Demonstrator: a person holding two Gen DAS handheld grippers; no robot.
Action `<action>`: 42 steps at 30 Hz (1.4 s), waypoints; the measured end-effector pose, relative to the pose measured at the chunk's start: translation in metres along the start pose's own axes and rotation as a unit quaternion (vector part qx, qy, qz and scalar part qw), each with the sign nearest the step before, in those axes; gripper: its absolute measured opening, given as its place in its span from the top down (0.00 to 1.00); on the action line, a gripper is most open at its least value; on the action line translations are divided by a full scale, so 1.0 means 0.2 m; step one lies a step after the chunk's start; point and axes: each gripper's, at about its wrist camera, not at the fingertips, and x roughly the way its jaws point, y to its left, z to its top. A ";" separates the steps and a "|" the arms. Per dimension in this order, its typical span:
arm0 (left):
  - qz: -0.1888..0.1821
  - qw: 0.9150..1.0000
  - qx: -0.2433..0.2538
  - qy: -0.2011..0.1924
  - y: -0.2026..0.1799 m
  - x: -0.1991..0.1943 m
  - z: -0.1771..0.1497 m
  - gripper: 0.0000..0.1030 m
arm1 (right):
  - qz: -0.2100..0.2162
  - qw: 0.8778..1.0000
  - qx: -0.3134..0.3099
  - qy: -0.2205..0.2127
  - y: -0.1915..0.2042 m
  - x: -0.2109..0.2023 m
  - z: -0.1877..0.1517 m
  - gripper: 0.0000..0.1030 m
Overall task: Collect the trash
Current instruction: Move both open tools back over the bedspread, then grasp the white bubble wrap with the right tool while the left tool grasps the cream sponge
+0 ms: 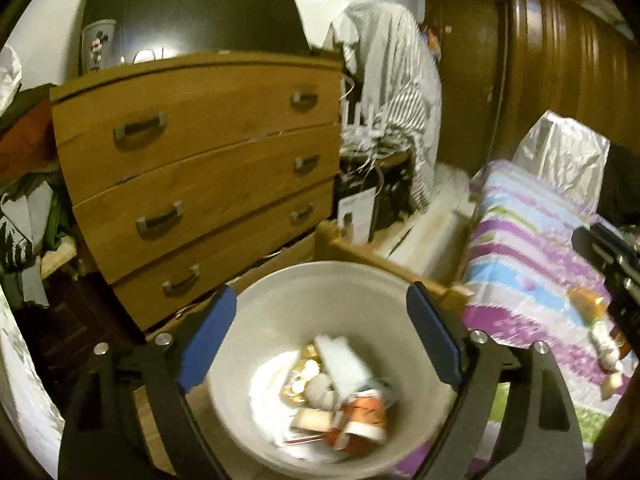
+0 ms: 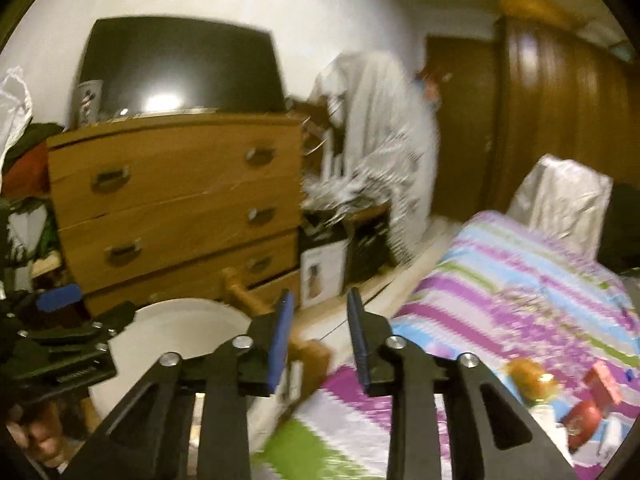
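A white bin (image 1: 320, 270) stands on the floor by the bed's foot, with crumpled paper, gold foil (image 1: 304, 372) and an orange-and-white wrapper (image 1: 364, 420) inside. My left gripper (image 1: 322, 292) hangs open above the bin's mouth, nothing between its blue pads. In the right wrist view the bin (image 2: 180, 316) sits lower left, with the left gripper (image 2: 60, 320) over it. My right gripper (image 2: 319, 296) is open and empty, above the bed's edge. On the striped bedcover (image 2: 500, 280) lie an orange wrapper (image 2: 528, 376) and a red packet (image 2: 592, 400).
A wooden chest of drawers (image 1: 192, 160) with a dark TV (image 1: 192, 12) on top stands behind the bin. A laundry rack with striped clothes (image 1: 392, 100) and a brown wardrobe (image 1: 560, 72) are further back. A silver bag (image 1: 564, 152) rests on the bed. A wooden bedpost (image 2: 248, 292) rises beside the bin.
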 end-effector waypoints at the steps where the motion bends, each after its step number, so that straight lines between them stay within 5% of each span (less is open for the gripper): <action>1: -0.002 1.000 -0.001 -0.004 -0.03 -0.01 0.00 0.16 | -0.012 1.000 -0.003 -0.008 -0.03 -0.03 -0.02 0.69; 7: -0.028 0.999 -0.008 -0.025 -0.23 -0.12 -0.03 0.12 | -0.079 0.996 -0.007 -0.032 -0.28 -0.24 -0.19 0.68; 16: -0.076 0.997 0.022 0.002 -0.57 -0.17 -0.19 0.09 | -0.164 0.985 0.047 0.016 -0.78 -0.50 -0.56 0.61; 25: -0.115 0.988 0.080 0.068 -0.89 -0.09 -0.46 0.09 | -0.260 0.941 0.195 0.096 -1.57 -0.82 -1.04 0.59; 32: -0.143 0.977 0.123 0.102 -1.11 -0.07 -0.63 0.09 | -0.279 0.912 0.267 0.135 -1.99 -0.86 -1.25 0.40; 38: -0.199 0.960 0.157 0.121 -1.31 -0.05 -0.70 0.09 | -0.248 0.908 0.290 0.174 -2.23 -0.59 -1.28 0.29; 42: -0.274 0.929 0.226 0.105 -1.52 -0.08 -0.74 0.13 | -0.257 0.895 0.302 0.203 -2.35 -0.41 -1.27 0.29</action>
